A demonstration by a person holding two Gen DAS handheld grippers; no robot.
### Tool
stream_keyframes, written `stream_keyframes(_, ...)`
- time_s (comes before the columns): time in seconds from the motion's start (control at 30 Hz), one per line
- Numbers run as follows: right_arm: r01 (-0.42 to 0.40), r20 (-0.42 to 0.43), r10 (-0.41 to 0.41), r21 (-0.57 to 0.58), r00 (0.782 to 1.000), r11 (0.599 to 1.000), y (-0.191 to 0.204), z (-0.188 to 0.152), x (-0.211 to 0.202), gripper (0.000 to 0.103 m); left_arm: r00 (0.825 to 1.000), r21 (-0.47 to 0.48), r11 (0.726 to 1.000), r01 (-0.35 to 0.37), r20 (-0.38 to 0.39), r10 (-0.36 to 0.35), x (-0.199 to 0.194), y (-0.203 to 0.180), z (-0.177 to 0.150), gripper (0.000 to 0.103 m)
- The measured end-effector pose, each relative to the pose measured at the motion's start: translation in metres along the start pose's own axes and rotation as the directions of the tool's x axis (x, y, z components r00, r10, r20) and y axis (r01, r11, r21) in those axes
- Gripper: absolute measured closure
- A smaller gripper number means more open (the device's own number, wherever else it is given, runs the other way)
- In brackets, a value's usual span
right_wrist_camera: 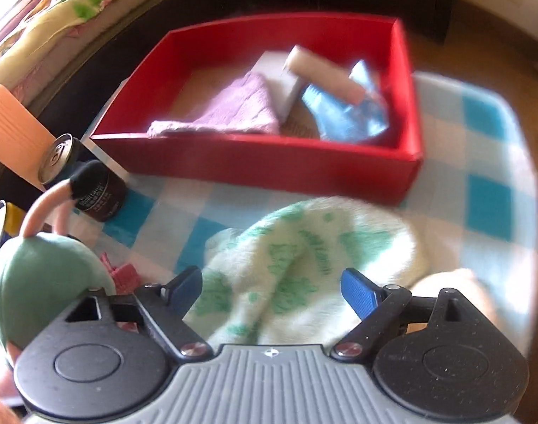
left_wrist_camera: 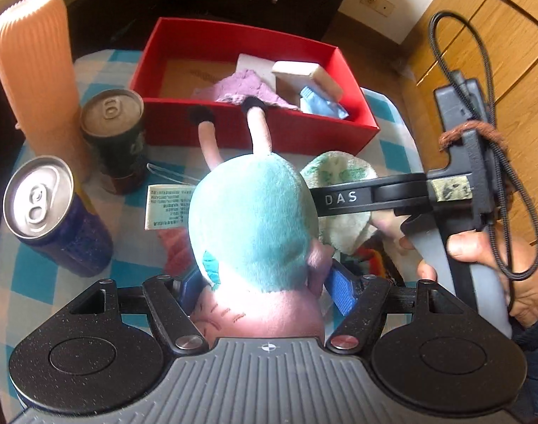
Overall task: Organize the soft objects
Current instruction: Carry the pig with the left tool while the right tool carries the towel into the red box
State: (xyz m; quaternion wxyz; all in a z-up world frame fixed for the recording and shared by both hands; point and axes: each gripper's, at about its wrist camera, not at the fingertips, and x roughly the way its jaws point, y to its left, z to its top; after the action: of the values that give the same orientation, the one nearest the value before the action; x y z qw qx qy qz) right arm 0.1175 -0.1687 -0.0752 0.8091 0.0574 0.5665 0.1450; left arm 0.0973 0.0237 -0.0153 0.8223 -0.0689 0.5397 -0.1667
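Note:
My left gripper [left_wrist_camera: 265, 282] is shut on a plush toy [left_wrist_camera: 255, 219] with a teal dress, pink body and thin legs, held above the checked cloth; it also shows at the left of the right wrist view [right_wrist_camera: 46, 275]. A red box [left_wrist_camera: 233, 130] lies beyond, holding a purple knit cloth [left_wrist_camera: 244, 88], foam blocks [left_wrist_camera: 311, 74] and a blue packet [left_wrist_camera: 322, 104]. My right gripper [right_wrist_camera: 272, 293] is open, its blue fingers either side of a white-and-green fluffy cloth [right_wrist_camera: 315, 247] on the table. The red box [right_wrist_camera: 269, 166] is blurred in that view.
Two drink cans [left_wrist_camera: 43, 208] [left_wrist_camera: 117, 134] and a ribbed peach bottle [left_wrist_camera: 36, 77] stand at the left. A pink cloth [left_wrist_camera: 173, 243] and a colourful item lie under the toy. The table [right_wrist_camera: 480, 183] has a blue-and-white checked cover. Wooden floor lies to the right.

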Motion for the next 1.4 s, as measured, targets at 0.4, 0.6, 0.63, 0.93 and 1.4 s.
stream_keyframes(0.4,0.001,0.023,0.001,-0.082,1.0,0.997,0.012,-0.008,-0.018,0.103,0.996,0.064,0.997,-0.045,-0.074,0.05,0.025,-0.008,-0.015,0.036)
stream_keyframes(0.6,-0.091,0.123,0.096,-0.05,0.988,0.995,0.004,0.001,-0.067,0.103,1.0,0.003,1.0,-0.001,0.03,0.001,-0.004,-0.009,0.008,0.036)
stream_keyframes(0.63,-0.1,0.142,0.106,-0.048,0.984,0.994,0.007,0.002,-0.074,0.103,0.999,-0.008,1.0,0.006,0.047,-0.006,-0.008,-0.009,0.012,0.036)
stream_keyframes(0.93,-0.098,0.249,0.109,-0.056,0.962,0.994,0.011,0.008,-0.115,0.103,0.984,-0.079,0.997,0.025,0.177,-0.011,-0.039,-0.01,0.042,0.036)
stream_keyframes(1.4,-0.105,0.361,0.118,-0.057,0.925,0.993,0.013,0.023,-0.152,0.103,0.963,-0.082,0.996,0.035,0.27,-0.012,-0.05,-0.031,0.078,0.036)
